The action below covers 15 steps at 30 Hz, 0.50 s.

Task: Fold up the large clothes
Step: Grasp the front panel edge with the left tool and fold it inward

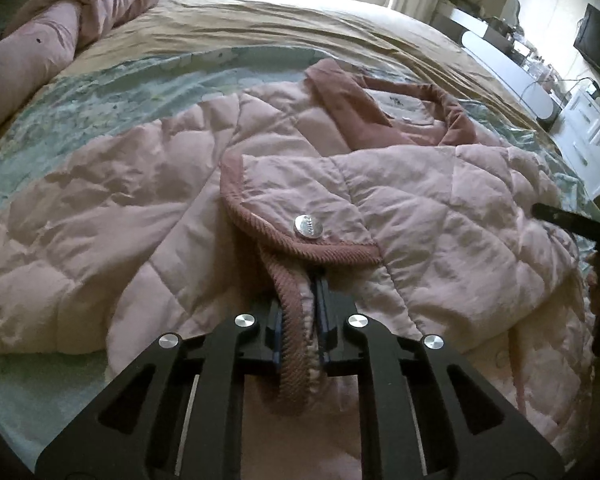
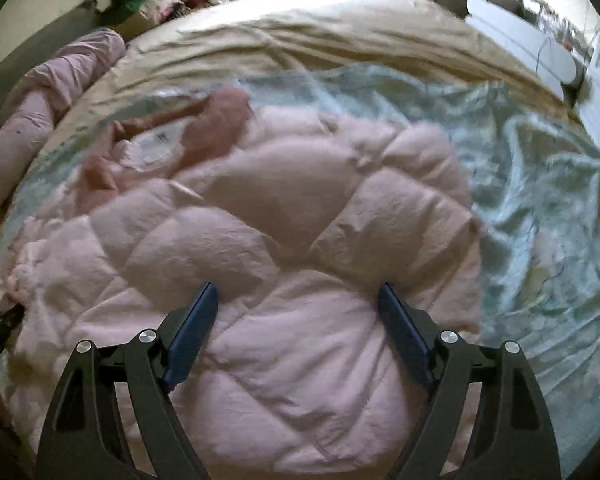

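Fingers pinch jacket trim on rumpled bed.

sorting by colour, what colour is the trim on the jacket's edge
Dusty rose ribbed trim on a pale pink quilted jacket; clearest in the left wrist view.

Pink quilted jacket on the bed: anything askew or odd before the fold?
Nothing damaged. The pink quilted jacket lies rumpled, not flat: its dusty-rose corduroy collar is twisted, and one front flap with a silver snap button is turned over. The left gripper pinches the corduroy trim; the right gripper is open above the jacket.
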### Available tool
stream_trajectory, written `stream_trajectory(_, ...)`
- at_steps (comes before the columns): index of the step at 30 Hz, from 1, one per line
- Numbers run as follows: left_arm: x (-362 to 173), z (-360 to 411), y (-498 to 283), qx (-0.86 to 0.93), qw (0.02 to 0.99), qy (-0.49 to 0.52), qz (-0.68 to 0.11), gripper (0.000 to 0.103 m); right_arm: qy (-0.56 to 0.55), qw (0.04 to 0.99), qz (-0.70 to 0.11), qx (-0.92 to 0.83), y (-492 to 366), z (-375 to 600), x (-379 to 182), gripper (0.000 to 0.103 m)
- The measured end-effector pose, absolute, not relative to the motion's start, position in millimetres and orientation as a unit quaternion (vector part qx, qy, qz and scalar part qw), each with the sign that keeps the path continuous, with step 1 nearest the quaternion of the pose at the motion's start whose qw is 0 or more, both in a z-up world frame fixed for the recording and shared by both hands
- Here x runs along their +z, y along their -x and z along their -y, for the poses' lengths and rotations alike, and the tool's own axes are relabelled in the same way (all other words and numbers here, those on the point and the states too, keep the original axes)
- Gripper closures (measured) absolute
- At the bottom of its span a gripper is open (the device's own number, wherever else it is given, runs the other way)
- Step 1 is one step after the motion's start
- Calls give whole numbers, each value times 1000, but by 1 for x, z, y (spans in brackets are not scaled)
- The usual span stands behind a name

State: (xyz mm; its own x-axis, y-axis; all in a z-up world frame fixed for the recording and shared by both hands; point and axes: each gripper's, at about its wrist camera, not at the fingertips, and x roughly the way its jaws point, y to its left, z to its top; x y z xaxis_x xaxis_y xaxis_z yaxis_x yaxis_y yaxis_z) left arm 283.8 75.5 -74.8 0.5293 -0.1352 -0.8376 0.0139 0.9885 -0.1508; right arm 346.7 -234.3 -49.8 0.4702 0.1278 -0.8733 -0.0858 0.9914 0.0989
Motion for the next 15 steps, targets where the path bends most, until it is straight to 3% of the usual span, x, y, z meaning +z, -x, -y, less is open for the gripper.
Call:
stream_trajectory(10, -81, -70, -284, -41, 873, 56, -483, 92, -13, 865, -500, 39, -346, 232, -66, 20)
stream_trajectory(14, -73, -71, -279, -46, 871, 66, -484, 71, -37, 874, -482, 46, -333, 235, -47, 19)
stream_trajectory(15, -68, -71, -275, -43, 873, 66, -480, 57, -43, 876, -478, 49, -328, 236, -43, 19)
